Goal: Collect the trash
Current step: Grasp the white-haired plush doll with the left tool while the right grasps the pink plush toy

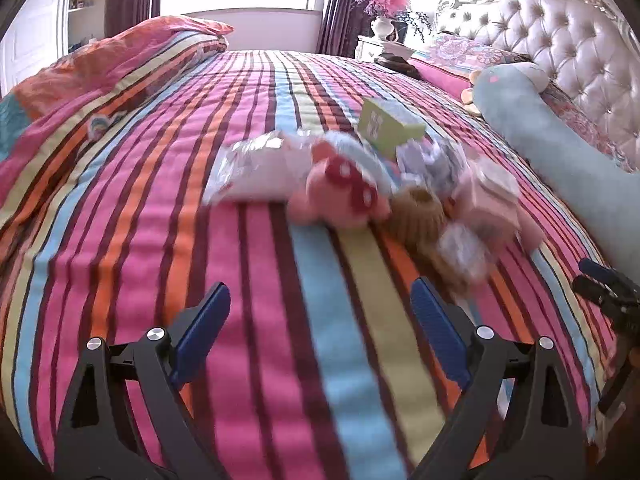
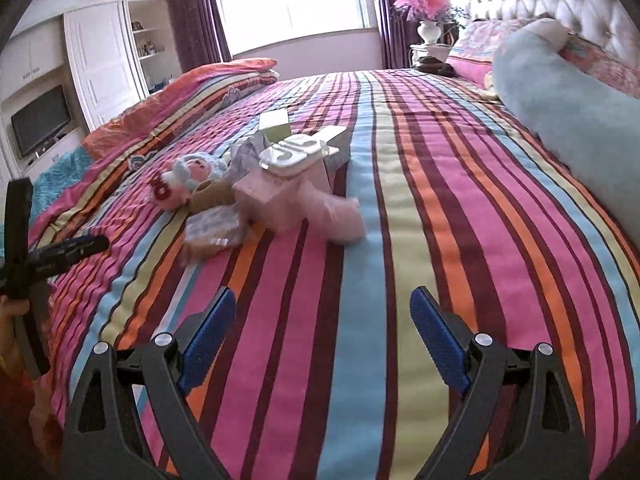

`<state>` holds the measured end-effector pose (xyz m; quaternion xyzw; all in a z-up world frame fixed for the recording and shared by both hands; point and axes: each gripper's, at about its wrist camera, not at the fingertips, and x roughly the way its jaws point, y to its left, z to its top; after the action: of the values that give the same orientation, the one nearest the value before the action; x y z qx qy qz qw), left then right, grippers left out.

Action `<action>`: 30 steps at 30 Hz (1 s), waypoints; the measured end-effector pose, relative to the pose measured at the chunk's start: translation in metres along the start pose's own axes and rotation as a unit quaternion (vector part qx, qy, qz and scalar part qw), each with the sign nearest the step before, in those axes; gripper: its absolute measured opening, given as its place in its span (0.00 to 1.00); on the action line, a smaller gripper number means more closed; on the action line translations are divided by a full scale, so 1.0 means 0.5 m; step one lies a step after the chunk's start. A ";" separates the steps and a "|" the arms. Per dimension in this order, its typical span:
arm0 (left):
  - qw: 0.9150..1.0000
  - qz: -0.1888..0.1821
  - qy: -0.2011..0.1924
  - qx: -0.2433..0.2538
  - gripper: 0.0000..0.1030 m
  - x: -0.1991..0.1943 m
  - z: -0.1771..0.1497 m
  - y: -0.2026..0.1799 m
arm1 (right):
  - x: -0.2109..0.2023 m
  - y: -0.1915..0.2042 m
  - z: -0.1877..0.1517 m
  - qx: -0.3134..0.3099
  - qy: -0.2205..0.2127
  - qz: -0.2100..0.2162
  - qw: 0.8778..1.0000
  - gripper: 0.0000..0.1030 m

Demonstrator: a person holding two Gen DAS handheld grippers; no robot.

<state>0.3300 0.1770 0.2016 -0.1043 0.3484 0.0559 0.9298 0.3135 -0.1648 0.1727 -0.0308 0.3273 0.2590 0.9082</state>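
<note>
A blurred pile of litter and toys lies mid-bed on the striped cover (image 1: 280,280). It includes a white plastic bag (image 1: 248,172), a green carton (image 1: 384,128), crumpled paper (image 1: 428,160), a pink box (image 1: 484,196), a clear wrapper (image 1: 464,252) and a pink plush toy (image 1: 340,192). My left gripper (image 1: 320,284) hovers open in front of the pile with nothing between its fingers. In the right wrist view the pink box (image 2: 272,196) carries a white plastic insert (image 2: 296,152), with the wrapper (image 2: 212,236) nearer. My right gripper (image 2: 324,291) is open and empty, short of the pile.
A long pale-blue plush bolster (image 2: 560,112) lies along the right side by the tufted headboard (image 1: 560,32). A folded quilt (image 1: 120,64) is heaped at the left. A nightstand with a vase of pink flowers (image 1: 382,12) stands beyond the bed, and a TV (image 2: 40,124) at far left.
</note>
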 end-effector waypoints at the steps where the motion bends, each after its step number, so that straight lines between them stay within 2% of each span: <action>1: 1.000 0.002 -0.002 0.004 0.86 0.014 0.015 -0.006 | 0.010 0.006 -0.001 -0.003 0.000 -0.003 1.000 0.82; 5: 1.000 0.005 -0.014 0.015 0.86 0.055 0.068 -0.022 | 0.079 0.015 0.034 -0.028 0.014 -0.012 0.999 0.82; 10: 0.998 0.020 -0.002 0.051 0.86 0.109 0.113 -0.038 | 0.127 0.014 0.061 -0.068 0.025 -0.019 0.997 0.82; 14: 0.997 0.032 0.010 0.075 0.86 0.146 0.130 -0.045 | 0.157 0.006 0.076 -0.071 0.021 0.005 0.997 0.82; 19: 0.996 0.028 0.013 0.088 0.86 0.176 0.139 -0.057 | 0.172 -0.005 0.081 -0.050 0.042 0.036 0.997 0.80; 22: 0.996 0.028 0.026 0.086 0.86 0.198 0.141 -0.060 | 0.185 -0.003 0.081 -0.046 0.066 0.042 0.996 0.62; 24: 0.997 0.014 0.035 0.066 0.76 0.210 0.141 -0.055 | 0.184 0.009 0.078 -0.060 0.071 0.026 0.995 0.41; 25: 0.998 -0.013 0.040 0.050 0.60 0.211 0.140 -0.050 | 0.180 0.013 0.076 -0.063 0.068 0.027 0.995 0.40; 26: 0.998 -0.020 0.041 0.036 0.59 0.210 0.139 -0.046 | 0.175 0.016 0.071 -0.065 0.065 0.034 0.995 0.37; 30: 0.999 -0.023 0.033 0.034 0.57 0.194 0.120 -0.046 | 0.130 0.007 0.053 -0.057 0.030 0.066 0.996 0.36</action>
<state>0.4447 0.1718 0.1853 -0.0820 0.3782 0.0195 0.9219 0.3696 -0.1263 0.1543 -0.0688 0.3403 0.3359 0.8756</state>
